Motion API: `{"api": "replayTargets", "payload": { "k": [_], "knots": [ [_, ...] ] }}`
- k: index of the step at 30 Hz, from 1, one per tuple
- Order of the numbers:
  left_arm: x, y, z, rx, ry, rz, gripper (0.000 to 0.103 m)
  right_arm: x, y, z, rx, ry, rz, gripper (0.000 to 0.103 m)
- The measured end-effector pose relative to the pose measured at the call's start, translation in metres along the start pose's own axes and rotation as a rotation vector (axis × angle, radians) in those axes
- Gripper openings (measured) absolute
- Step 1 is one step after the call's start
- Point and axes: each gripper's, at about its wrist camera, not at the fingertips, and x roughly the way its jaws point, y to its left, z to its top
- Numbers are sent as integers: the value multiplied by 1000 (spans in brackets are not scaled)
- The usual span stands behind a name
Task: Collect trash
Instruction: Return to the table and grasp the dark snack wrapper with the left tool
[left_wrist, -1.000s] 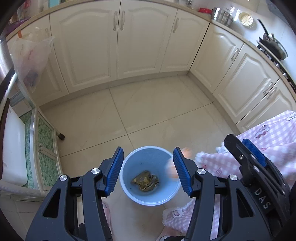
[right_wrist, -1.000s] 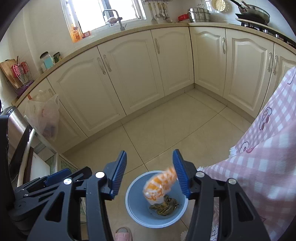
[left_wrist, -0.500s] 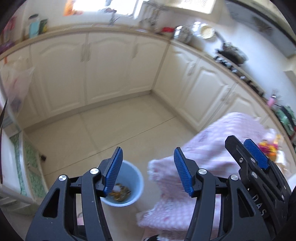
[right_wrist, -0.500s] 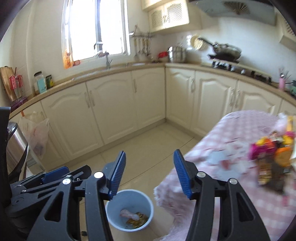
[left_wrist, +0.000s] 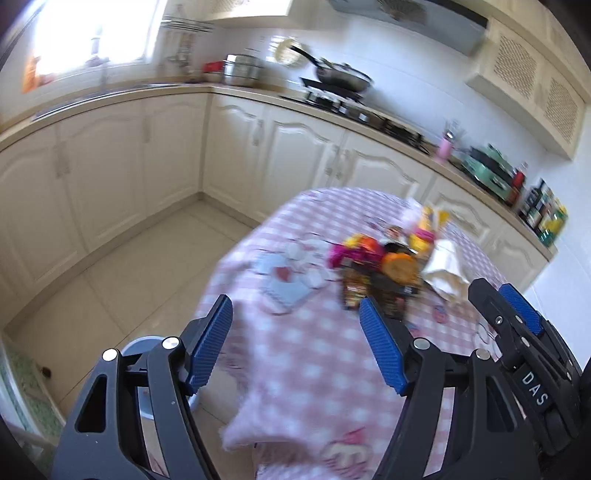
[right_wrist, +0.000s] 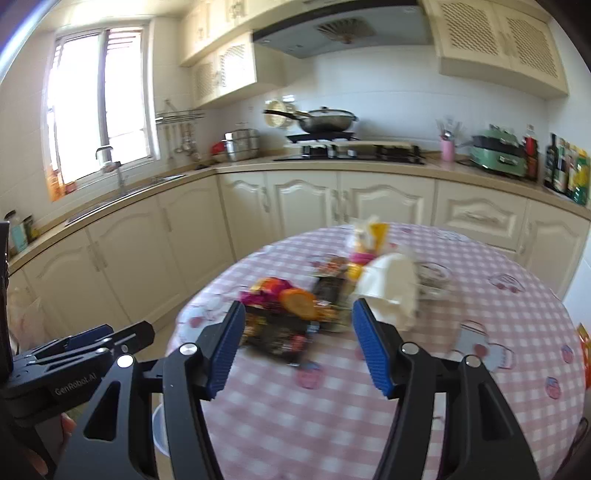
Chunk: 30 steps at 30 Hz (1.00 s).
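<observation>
A heap of trash lies on the round table with a pink checked cloth (left_wrist: 314, 369) (right_wrist: 480, 295): bright snack wrappers (left_wrist: 373, 266) (right_wrist: 291, 302), a dark packet (right_wrist: 280, 332) and a crumpled white bag (left_wrist: 443, 266) (right_wrist: 388, 284). My left gripper (left_wrist: 294, 306) hangs over the table's near edge, short of the heap, jaws opening with nothing between them. My right gripper (right_wrist: 298, 306) points at the heap from above the cloth, jaws also opening and empty. The pale blue bin (left_wrist: 144, 345) (right_wrist: 159, 428) peeks out on the floor beside the table, mostly hidden behind the fingers.
Cream cabinets (right_wrist: 303, 206) wrap round the room under a counter with a sink (right_wrist: 110, 173), a stove and wok (right_wrist: 325, 123) and bottles (right_wrist: 565, 170). Tiled floor (left_wrist: 122, 266) lies left of the table. The other gripper shows at each frame's edge (left_wrist: 517, 321) (right_wrist: 85, 347).
Both grippers have lifted away from the bin, where an orange-and-white wrapper fell in, and swung right to face the table's trash heap. Both sets of jaws stand wider.
</observation>
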Motion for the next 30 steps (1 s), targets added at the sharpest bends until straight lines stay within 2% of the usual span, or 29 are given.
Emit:
{"api": "replayTargets", "payload": {
  "k": [2, 6, 16, 19, 22, 24, 26, 30],
  "knots": [
    [7, -21, -2, 26, 14, -17, 72, -1, -19, -3, 24, 8, -29, 60],
    [29, -39, -3, 55, 46, -23, 72, 2, -42, -8, 62, 26, -62, 61],
    [83, -38, 3, 11, 141, -42, 72, 36, -67, -8, 131, 102, -54, 61],
    [90, -41, 4, 5, 136, -10, 70, 44, -71, -6, 154, 118, -48, 61],
    [97, -48, 6, 32, 149, 1, 61, 53, -74, -5, 171, 138, -43, 61],
    [99, -51, 6, 50, 153, 5, 51, 57, -75, -4, 177, 150, -39, 61],
    [100, -50, 7, 56, 157, -38, 27, 59, -74, -5, 183, 155, -35, 61],
    [94, -56, 5, 100, 129, -32, 18, 63, -74, -4, 189, 165, -37, 61]
  ]
}}
